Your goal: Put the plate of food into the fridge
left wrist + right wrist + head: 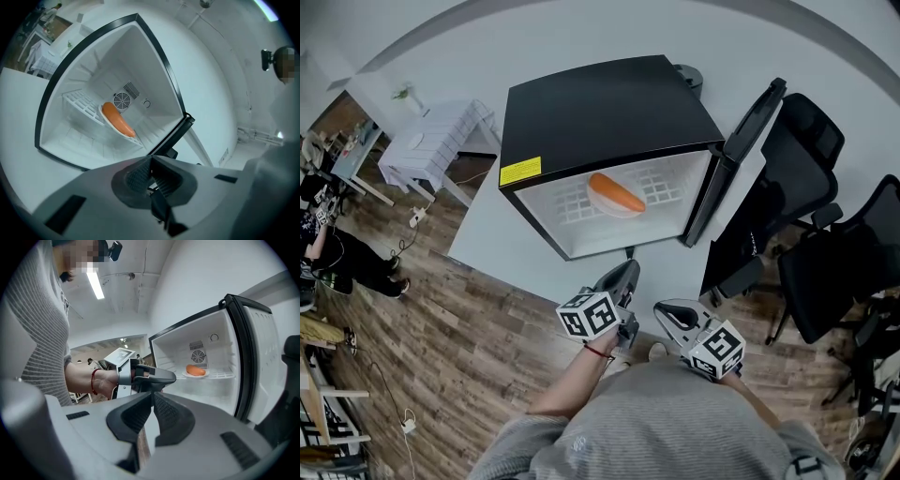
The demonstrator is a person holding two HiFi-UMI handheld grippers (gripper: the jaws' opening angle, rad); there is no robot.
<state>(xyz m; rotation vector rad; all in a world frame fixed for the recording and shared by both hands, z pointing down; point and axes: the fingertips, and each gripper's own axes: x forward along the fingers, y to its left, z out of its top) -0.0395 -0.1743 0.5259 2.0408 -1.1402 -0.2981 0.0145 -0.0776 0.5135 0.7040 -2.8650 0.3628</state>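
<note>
Fridge shell is seen as black, smooth, semi-gloss; the liner is moulded white plastic, the shelf white coated wire. Plate is glazed white, glossy. Surface is finished pale, smooth, matt. Floor is laid in wood-grain planks. Left tool and right tool are moulded in matt grey plastic, with pads dark and ribbed. Sweater is knitted grey cloth.

No word, brand or number can be read in any of the views. The only printed label is a yellow sticker at the front left corner of the black fridge top, and its dark print is too small to make out (it shows as a few blurred lines). The cubes on the left gripper and the right gripper bear black-and-white square markers, which are block patterns without letters or digits.
</note>
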